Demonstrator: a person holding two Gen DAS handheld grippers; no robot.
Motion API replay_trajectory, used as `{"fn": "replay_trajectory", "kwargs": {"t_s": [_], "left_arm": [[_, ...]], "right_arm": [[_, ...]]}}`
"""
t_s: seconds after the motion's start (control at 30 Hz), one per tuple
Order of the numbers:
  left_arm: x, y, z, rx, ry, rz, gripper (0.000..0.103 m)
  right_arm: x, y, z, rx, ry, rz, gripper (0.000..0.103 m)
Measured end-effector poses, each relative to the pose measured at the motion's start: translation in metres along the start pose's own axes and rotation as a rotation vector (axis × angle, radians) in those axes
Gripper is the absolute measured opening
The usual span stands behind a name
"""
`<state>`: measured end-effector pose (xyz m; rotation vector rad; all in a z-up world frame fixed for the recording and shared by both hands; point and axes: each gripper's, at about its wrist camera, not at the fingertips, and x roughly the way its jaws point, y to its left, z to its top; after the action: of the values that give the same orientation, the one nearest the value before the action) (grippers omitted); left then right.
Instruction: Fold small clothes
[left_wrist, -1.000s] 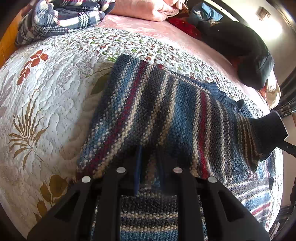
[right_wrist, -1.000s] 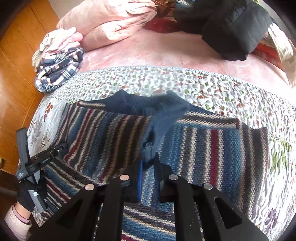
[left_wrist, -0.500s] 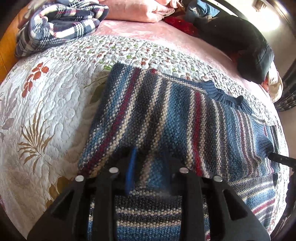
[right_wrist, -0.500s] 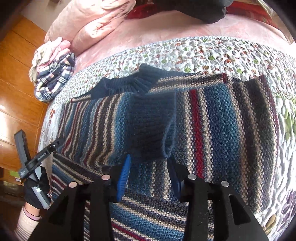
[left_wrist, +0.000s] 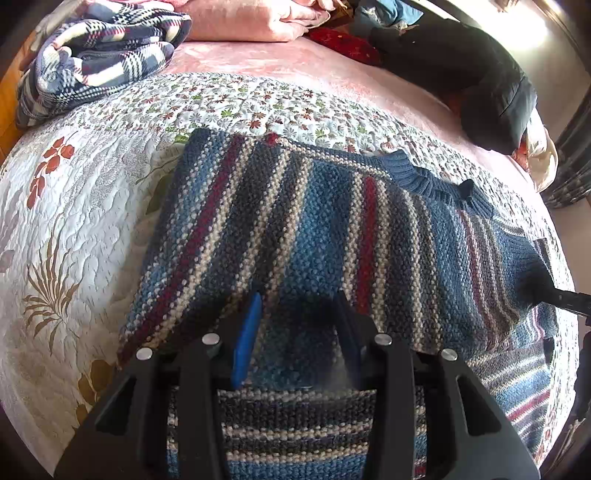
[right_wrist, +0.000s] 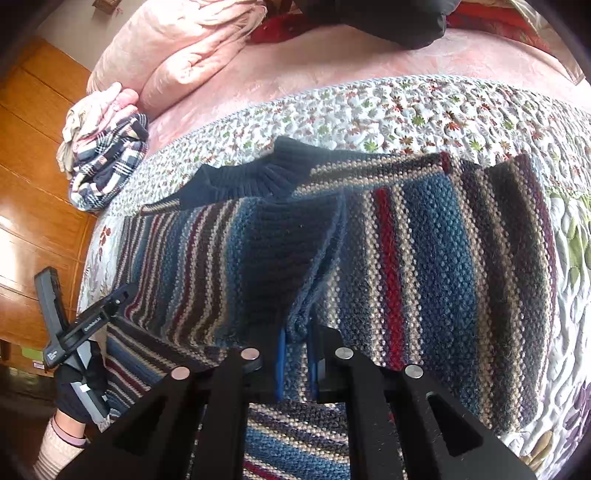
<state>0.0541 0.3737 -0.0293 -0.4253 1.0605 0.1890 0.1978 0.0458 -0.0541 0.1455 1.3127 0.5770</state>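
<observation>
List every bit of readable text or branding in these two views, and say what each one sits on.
White lettering on the crossbar of the left gripper, seen from the right wrist view: too small and blurred to read with confidence.
A second white mark lower on the same bar: unreadable.
Striped sweater, floral quilt, plaid blanket: no text visible.
Left wrist view: no text at all.
</observation>
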Motion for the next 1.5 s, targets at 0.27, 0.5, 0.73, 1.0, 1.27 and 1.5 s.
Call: {"fn": "replay_trajectory", "kwargs": {"t_s": [0.27,0.5,0.73,1.0,1.27,1.5], "left_arm": [[0.005,0.001,-0.003,0.016,0.009,0.013,0.040],[0.002,-0.008,-0.005,0.037,0.004,0.074,0.042],[-0.090,-0.008,-0.059,0.057,-0.076,0.049,0.064],[-0.157,0.024,-0.181,0.041,0.059,0.142,0.073],[-0.182,0.062,-0.247,-0.063,0.160,0.124,0.073],[-0.174,0.065,-0.268,-0.097,0.217,0.060,0.073]], "right_arm": [[0.019,-0.016,-0.007,0.039,0.010,-0.008,0.009],[0.010,-0.011,-0.013,0.017,-0.013,-0.028,0.014],[-0.100,0.010,-0.087,-0.075,-0.190,-0.006,0.035],[-0.148,-0.019,-0.234,0.027,-0.103,-0.053,0.042],[-0.152,-0.027,-0.321,0.135,-0.014,-0.040,0.043],[-0.130,-0.025,-0.347,0.160,0.066,-0.041,0.043]]}}
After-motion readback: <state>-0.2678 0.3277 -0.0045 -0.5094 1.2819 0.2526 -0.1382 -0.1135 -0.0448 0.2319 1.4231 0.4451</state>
